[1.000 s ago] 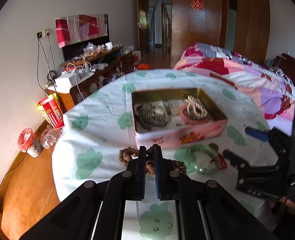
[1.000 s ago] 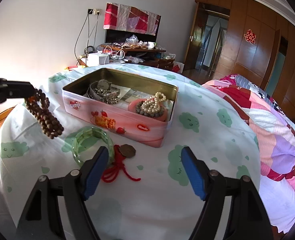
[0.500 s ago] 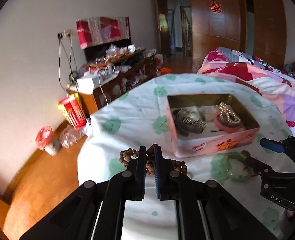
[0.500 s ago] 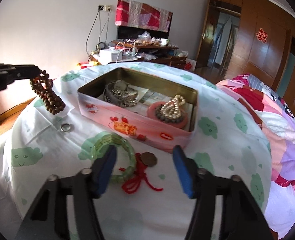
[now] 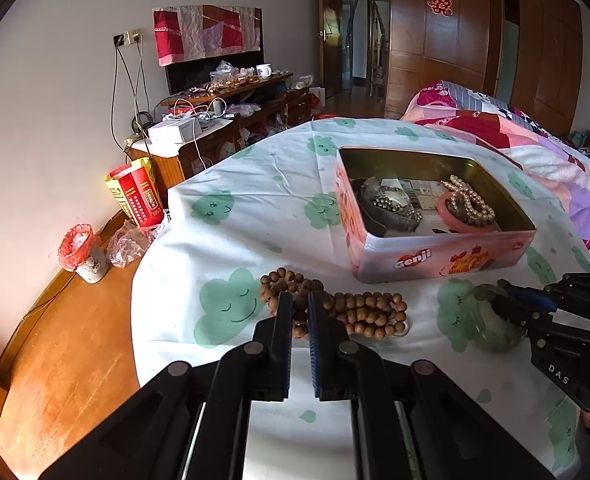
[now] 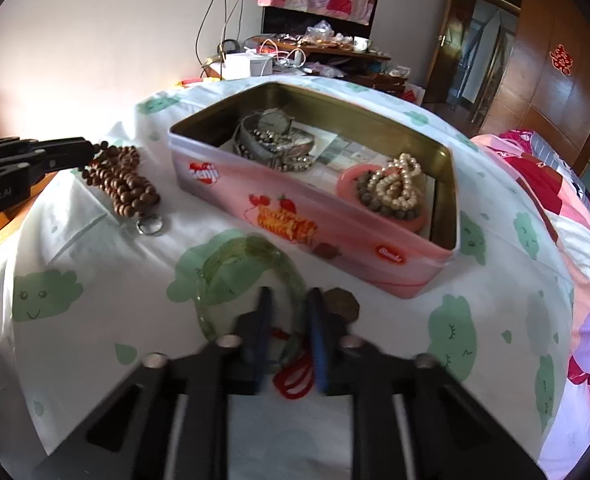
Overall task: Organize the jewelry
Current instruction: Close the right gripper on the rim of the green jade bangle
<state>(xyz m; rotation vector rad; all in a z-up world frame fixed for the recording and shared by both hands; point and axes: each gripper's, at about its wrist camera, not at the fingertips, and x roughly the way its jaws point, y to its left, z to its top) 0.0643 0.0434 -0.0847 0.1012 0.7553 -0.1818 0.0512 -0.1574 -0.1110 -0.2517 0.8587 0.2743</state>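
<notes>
Table w/ cloud-print cloth (image 6: 95, 332), pink tin (image 6: 295, 216), wooden beads (image 5: 359, 312), green bangle (image 6: 231, 264), coin (image 6: 343, 304)

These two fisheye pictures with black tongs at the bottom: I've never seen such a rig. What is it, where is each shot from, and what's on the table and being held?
There is no robot. A person holds a two-finger gripper in each hand, and a camera on each looks along its fingers.

In the left wrist view, the left gripper is shut on a string of brown wooden beads that partly rests on the cloud-print tablecloth.

In the right wrist view, the right gripper has just closed on the rim of a green bangle with a red cord.

Behind them stands an open pink tin holding pearls and metal bracelets.
</notes>
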